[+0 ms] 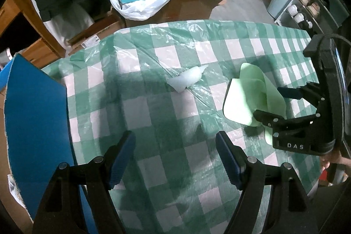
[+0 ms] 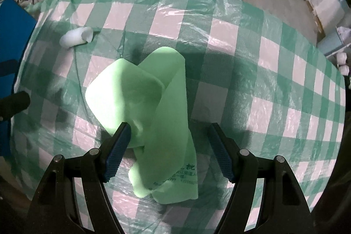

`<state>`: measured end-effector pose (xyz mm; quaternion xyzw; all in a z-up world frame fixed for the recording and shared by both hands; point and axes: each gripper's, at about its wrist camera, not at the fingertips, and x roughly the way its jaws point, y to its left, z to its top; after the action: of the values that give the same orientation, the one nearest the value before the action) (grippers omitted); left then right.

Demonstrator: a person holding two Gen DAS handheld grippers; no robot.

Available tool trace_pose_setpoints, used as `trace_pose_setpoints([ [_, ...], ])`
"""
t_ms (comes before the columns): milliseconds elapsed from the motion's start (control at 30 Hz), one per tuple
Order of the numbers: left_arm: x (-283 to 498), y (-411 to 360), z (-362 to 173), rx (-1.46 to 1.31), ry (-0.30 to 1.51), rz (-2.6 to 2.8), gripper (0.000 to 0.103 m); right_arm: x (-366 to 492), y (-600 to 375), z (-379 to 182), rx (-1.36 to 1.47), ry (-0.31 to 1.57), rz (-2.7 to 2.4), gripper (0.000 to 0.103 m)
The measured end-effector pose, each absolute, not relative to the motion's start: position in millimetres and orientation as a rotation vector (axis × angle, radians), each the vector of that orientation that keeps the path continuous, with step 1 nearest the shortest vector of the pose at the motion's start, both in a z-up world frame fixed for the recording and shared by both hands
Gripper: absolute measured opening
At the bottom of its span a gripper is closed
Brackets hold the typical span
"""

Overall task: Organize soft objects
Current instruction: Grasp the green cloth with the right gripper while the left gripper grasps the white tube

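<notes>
I am holding my right gripper (image 2: pixel 169 146) over the crumpled light-green foam sheet (image 2: pixel 151 106), which is lying on the green-and-white checked tablecloth (image 2: pixel 241 58) toward the right side of the table. Its jaws are standing wide apart, with nothing clamped; the left pad is sitting just beside a raised fold while the right pad is hanging over bare cloth. My left gripper (image 1: pixel 175 159) is also gaping and carrying nothing, pointing down at the cloth, with the small white foam scrap (image 1: pixel 186 79) lying ahead of it, well apart from the green sheet. To do this pick well, I am judging that I should be centring the right jaws on the thick bunched part of the sheet rather than a single thin edge, since the foam will probably be compressing and slipping. I should also be keeping the pads from pinching the slick plastic cloth underneath, which looks loose and wrinkled.
</notes>
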<state>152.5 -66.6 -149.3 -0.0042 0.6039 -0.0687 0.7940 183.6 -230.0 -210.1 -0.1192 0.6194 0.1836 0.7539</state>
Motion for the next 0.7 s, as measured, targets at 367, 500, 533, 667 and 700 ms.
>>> trace_pose_setpoints([
  [367,157,-65,-159,-0.052,1.319,-0.132,0.077,169,-225,-204,-0.217,1.299,0.383,0.035],
  [500,159,-69,-159,-0.058,1.316,-0.135,0.077,168,-215,-201,-0.231,1.302,0.403,0.009],
  [533,161,-69,-158,-0.056,1.315,-0.136,0.077,167,-211,-198,-0.227,1.305,0.405,0.008],
  [667,168,-72,-156,-0.043,1.300,-0.136,0.077,176,-215,-193,-0.186,1.308,0.413,0.007],
  [700,171,-72,-156,-0.045,1.294,-0.132,0.077,178,-216,-191,-0.175,1.307,0.413,0.007],
])
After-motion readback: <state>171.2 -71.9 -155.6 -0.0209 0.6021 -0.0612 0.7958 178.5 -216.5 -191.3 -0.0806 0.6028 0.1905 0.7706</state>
